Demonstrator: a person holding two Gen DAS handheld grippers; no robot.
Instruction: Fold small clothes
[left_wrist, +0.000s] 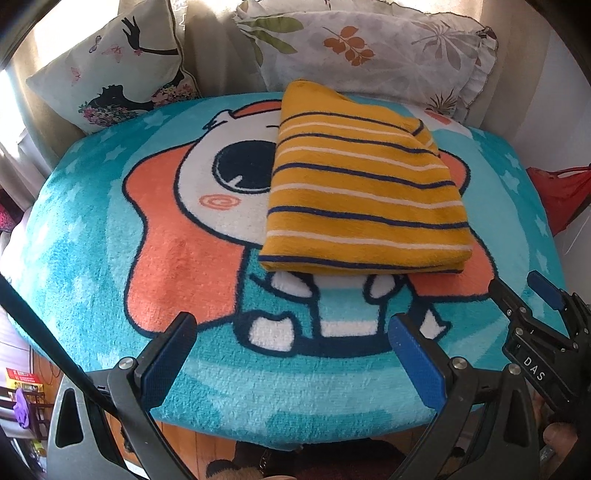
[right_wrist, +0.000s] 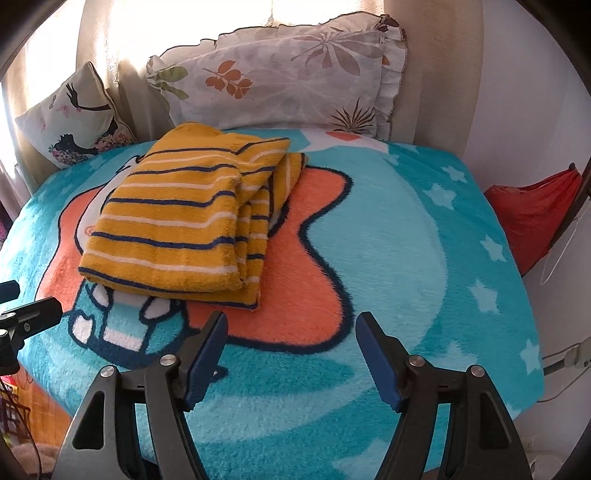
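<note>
the left gripper (left_wrist: 291, 332) has its two blue-padded fingers (left_wrist: 168, 354) spread wide with nothing between them, only the fleecy turquoise cartoon blanket (left_wrist: 92, 258) showing in the gap. the right gripper (right_wrist: 291, 354) is the same: blue pads (right_wrist: 205, 362) well apart, empty, poised over the orange and turquoise part of that blanket. in the left wrist view the right gripper also shows at the lower right edge, near the other one.

beyond both sets of fingers, clear of them and touching neither, lies the mustard-yellow fleece garment with navy and white stripes (left_wrist: 362, 192). it sits on the blanket as a tidy rectangular bundle of several stacked layers, the layered edges showing on its right side in the right wrist view (right_wrist: 177, 218). from the left gripper it is ahead and slightly right; from the right gripper it is ahead and to the left.

judging by that compact shape and the empty fingers, the folding of this piece looks done or very nearly so. what may be left is squaring the slightly offset layers, or moving on to another garment; no other small clothes are plainly visible, though a red cloth (right_wrist: 532, 210) lies off the blanket's right side.
</note>
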